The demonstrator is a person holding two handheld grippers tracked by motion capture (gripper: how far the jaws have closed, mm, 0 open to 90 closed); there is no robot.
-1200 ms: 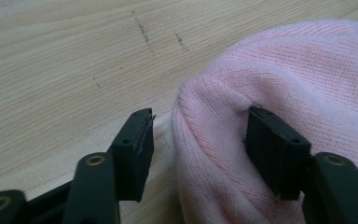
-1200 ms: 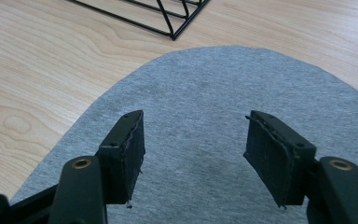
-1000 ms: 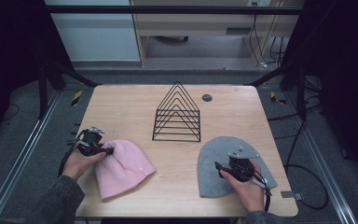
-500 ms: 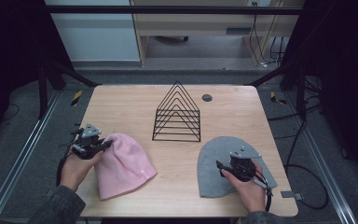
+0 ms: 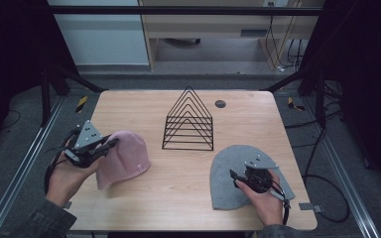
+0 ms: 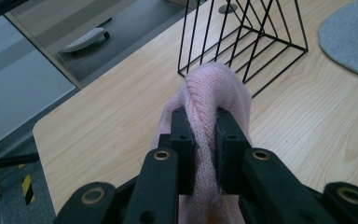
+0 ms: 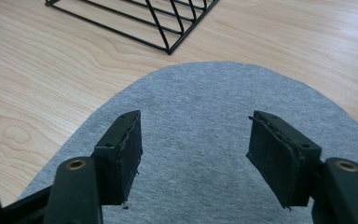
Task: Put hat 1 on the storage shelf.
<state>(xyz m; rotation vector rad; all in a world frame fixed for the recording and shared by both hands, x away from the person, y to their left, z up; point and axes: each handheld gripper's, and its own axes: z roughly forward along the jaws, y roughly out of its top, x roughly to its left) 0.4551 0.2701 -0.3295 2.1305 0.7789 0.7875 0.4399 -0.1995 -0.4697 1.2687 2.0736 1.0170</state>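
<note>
Wooden bench [image 5: 178, 188]: the pink hat [image 5: 126, 156], flat a second ago, now lifts bunched in the left gripper [image 5: 108, 145] jaws. Right gripper [image 5: 234, 177] jaws gape wide over the grey hat [image 5: 223, 173], likely next.

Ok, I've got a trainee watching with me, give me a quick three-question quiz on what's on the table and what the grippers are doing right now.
1. True or false: the left gripper is shut on the pink beanie.
2. Which item sits under the right gripper? A) black wire rack B) grey beanie C) the small dark disc near the table's far edge
3. Fill in: the right gripper's jaws stand ____ above the fabric.

Key: 1 true, a fold of pink knit is pinched between the jaws. 2 B. 3 open.
</note>
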